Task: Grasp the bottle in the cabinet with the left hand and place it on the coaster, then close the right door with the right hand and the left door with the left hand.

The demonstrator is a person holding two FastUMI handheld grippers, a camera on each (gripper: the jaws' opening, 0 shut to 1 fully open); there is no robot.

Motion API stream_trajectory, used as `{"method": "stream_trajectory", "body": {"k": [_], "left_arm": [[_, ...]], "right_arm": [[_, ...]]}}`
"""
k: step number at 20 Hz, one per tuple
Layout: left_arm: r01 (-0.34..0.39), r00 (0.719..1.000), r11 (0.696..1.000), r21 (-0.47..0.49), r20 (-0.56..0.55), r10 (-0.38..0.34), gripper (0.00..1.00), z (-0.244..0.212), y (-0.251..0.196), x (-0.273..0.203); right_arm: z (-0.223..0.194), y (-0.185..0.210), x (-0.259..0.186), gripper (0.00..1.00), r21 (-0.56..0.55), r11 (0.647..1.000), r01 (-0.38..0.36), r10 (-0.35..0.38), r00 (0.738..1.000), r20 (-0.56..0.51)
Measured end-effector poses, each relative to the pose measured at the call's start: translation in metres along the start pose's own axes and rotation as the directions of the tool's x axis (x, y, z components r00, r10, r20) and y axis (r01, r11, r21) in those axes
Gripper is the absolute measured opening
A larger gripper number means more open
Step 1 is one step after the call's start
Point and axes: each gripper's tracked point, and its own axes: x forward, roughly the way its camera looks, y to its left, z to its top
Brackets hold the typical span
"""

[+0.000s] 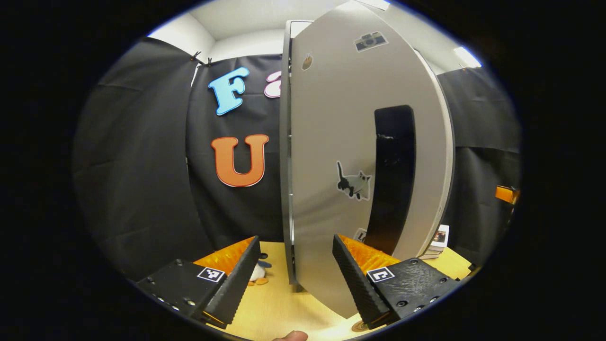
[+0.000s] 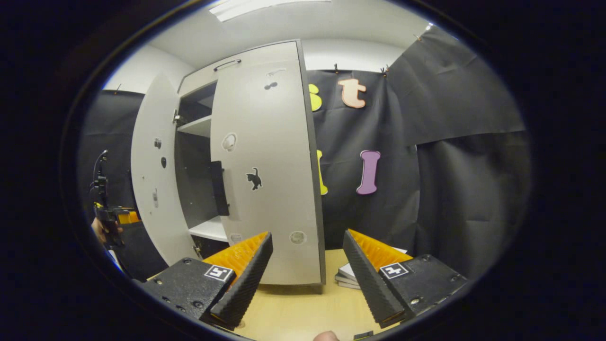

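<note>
The cabinet's left door [image 1: 331,142], grey with a black handle [image 1: 393,175] and a cat sticker, stands partly open right in front of my left gripper [image 1: 296,241]. That gripper is open, nothing between its fingers, its right finger [image 1: 360,279] overlapping the door's lower edge. A small round brown disc [image 1: 359,326], perhaps the coaster, peeks out under that finger. In the right gripper view the right door [image 2: 265,166] faces me, shut or nearly so. The left door [image 2: 151,170] is swung out, showing bare shelves [image 2: 208,229]. My right gripper [image 2: 307,237] is open, short of the right door.
A small stuffed toy [image 1: 258,274] lies on the wooden tabletop [image 1: 270,308] left of the cabinet. A stack of books [image 2: 350,277] sits at the cabinet's right side. The left gripper [image 2: 106,213], held in a hand, shows at far left beyond the open door.
</note>
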Motion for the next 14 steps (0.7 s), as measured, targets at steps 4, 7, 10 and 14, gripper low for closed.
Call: {"method": "stream_trajectory", "body": {"k": [4,7,10,14], "left_arm": [[0.074,0.996,0.997,0.023,0.042,-0.075,0.94,0.019,-0.029,0.001],[0.119,0.991,0.992,0.044,0.055,-0.121,0.93,0.021,-0.052,0.011],[0.144,0.987,0.989,0.035,0.06,-0.146,1.0,0.021,-0.075,0.032],[0.124,0.989,0.991,0.044,0.072,-0.127,0.94,0.027,-0.086,0.059]], "right_arm": [[0.003,-0.003,-0.002,0.94,-0.002,1.0,0.006,-0.006,1.0,0.007],[0.002,-0.005,-0.006,0.94,-0.001,1.0,0.017,-0.017,1.0,0.014],[-0.001,-0.015,-0.01,0.94,-0.005,0.999,0.039,-0.039,0.999,0.008],[0.002,-0.031,-0.015,0.98,0.007,0.997,0.077,-0.077,0.997,0.017]]}}
